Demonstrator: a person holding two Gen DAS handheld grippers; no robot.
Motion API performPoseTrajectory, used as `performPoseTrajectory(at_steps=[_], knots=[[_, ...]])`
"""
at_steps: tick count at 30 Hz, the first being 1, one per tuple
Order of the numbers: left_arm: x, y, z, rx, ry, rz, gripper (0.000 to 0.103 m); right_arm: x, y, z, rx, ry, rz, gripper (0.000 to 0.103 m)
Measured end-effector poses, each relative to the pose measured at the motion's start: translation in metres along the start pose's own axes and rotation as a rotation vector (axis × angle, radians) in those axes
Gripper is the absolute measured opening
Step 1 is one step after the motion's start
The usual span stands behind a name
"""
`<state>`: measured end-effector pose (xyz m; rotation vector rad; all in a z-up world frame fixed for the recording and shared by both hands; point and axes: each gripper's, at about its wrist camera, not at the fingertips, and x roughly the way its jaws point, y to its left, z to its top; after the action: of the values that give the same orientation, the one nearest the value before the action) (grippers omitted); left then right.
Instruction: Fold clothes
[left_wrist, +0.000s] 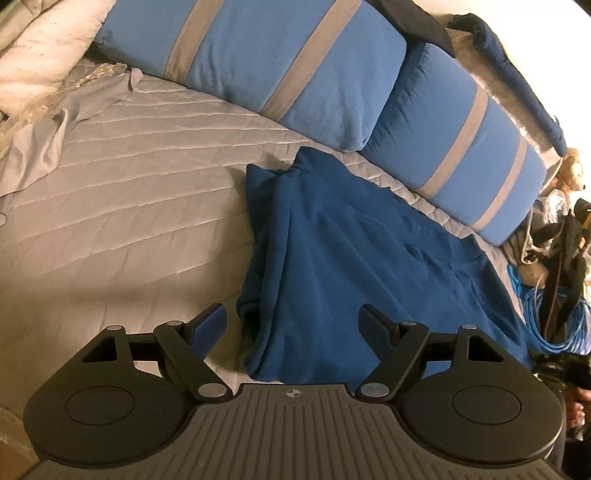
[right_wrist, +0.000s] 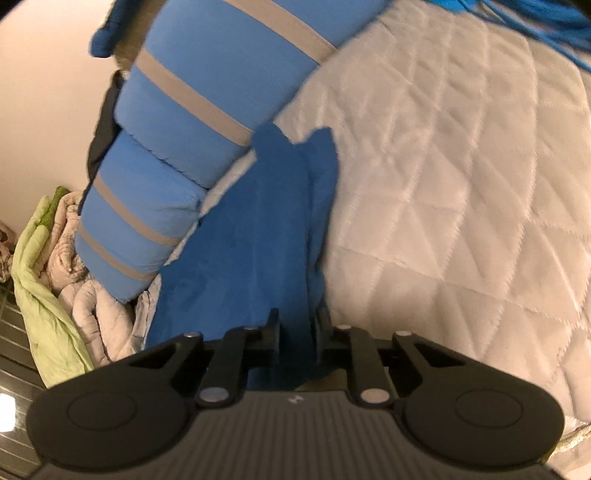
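A dark blue fleece garment lies rumpled on the grey quilted bed, next to the pillows. My left gripper is open and empty, just above the garment's near edge, its fingers apart on either side of a fold. In the right wrist view the same blue garment stretches away from my right gripper, whose jaws are shut on a bunched edge of it. The garment's far end reaches the pillows.
Two blue pillows with grey stripes lie along the head of the bed. A grey cloth lies crumpled at the left. Blue cable coils and clutter sit beyond the bed's right side. Green and beige bedding is piled beside the pillows.
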<state>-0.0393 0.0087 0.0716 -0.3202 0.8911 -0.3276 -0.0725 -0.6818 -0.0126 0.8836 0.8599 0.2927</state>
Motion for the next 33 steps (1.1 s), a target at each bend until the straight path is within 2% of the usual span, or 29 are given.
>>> performPoseTrajectory(at_steps=[11, 17, 21, 23, 25, 27, 30, 33], knots=[[-0.006, -0.003, 0.001, -0.008, -0.054, 0.001, 0.078, -0.002, 0.093, 0.016, -0.196, -0.07, 0.048, 0.016], [-0.021, 0.007, 0.001, -0.043, -0.105, 0.013, 0.078, 0.045, 0.195, 0.01, -0.388, -0.056, 0.124, 0.014], [-0.039, 0.022, -0.001, -0.092, -0.155, 0.057, 0.078, 0.112, 0.291, -0.028, -0.579, -0.001, 0.193, 0.014], [-0.049, 0.035, -0.003, -0.139, -0.19, 0.075, 0.078, 0.151, 0.333, -0.061, -0.698, 0.049, 0.225, 0.014], [-0.057, 0.046, -0.005, -0.177, -0.209, 0.084, 0.078, 0.192, 0.357, -0.105, -0.806, 0.129, 0.229, 0.013], [-0.063, 0.052, -0.008, -0.192, -0.213, 0.095, 0.078, 0.237, 0.363, -0.149, -0.892, 0.244, 0.198, 0.014], [-0.069, 0.057, -0.011, -0.192, -0.215, 0.098, 0.078, 0.283, 0.351, -0.189, -0.908, 0.383, 0.141, 0.013], [-0.071, 0.06, -0.014, -0.183, -0.207, 0.091, 0.078, 0.289, 0.345, -0.201, -0.92, 0.405, 0.129, 0.013]])
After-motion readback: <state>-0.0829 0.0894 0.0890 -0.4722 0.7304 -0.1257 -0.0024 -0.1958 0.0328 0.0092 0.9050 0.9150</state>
